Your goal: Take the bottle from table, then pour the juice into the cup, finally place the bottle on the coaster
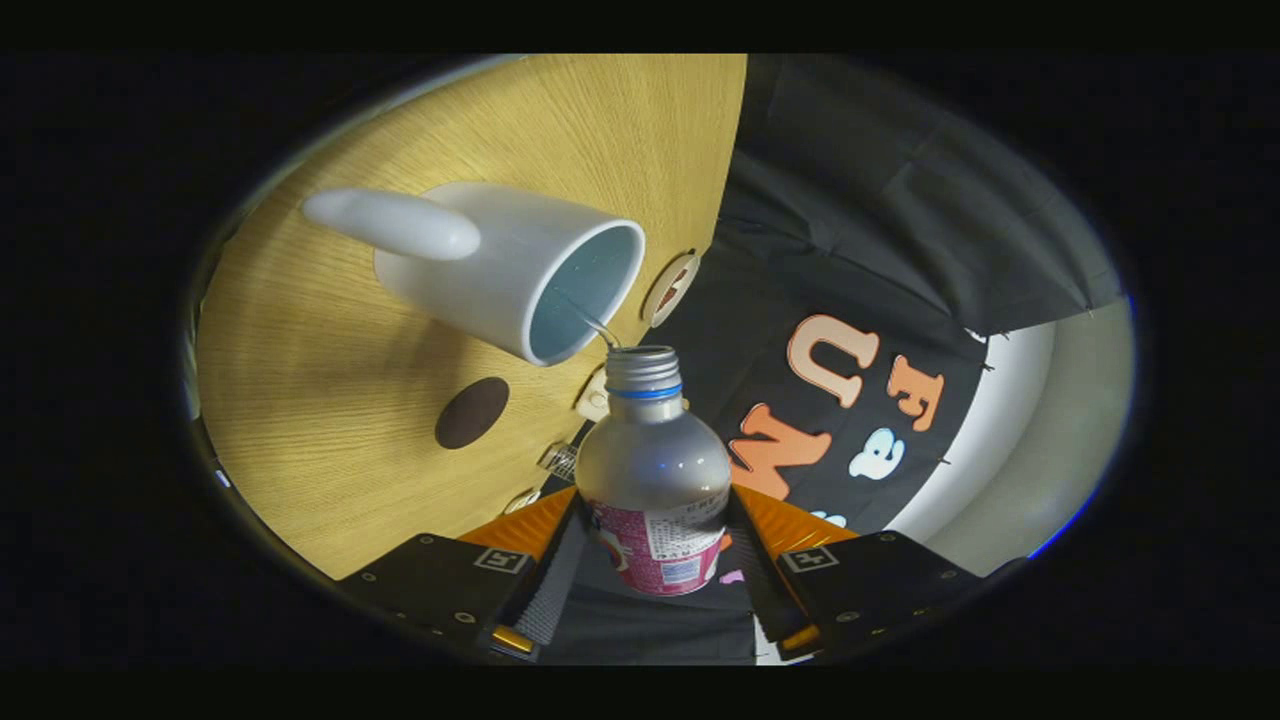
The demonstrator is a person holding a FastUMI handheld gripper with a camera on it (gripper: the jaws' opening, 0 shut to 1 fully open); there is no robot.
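Wooden table (pixel 330 420), small pale round disc (pixel 669 289) at its edge, black cloth wall (pixel 860 200)

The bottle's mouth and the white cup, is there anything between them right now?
In the gripper view, a thin stream of liquid runs from the bottle, held between the gripper fingers, into the cup. Nothing else lies between them.

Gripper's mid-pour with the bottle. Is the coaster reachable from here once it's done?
Probably yes. The hand-held gripper is shut on the bottle, pouring into the cup. The dark coaster lies bare on the table beside the cup, with nothing between.
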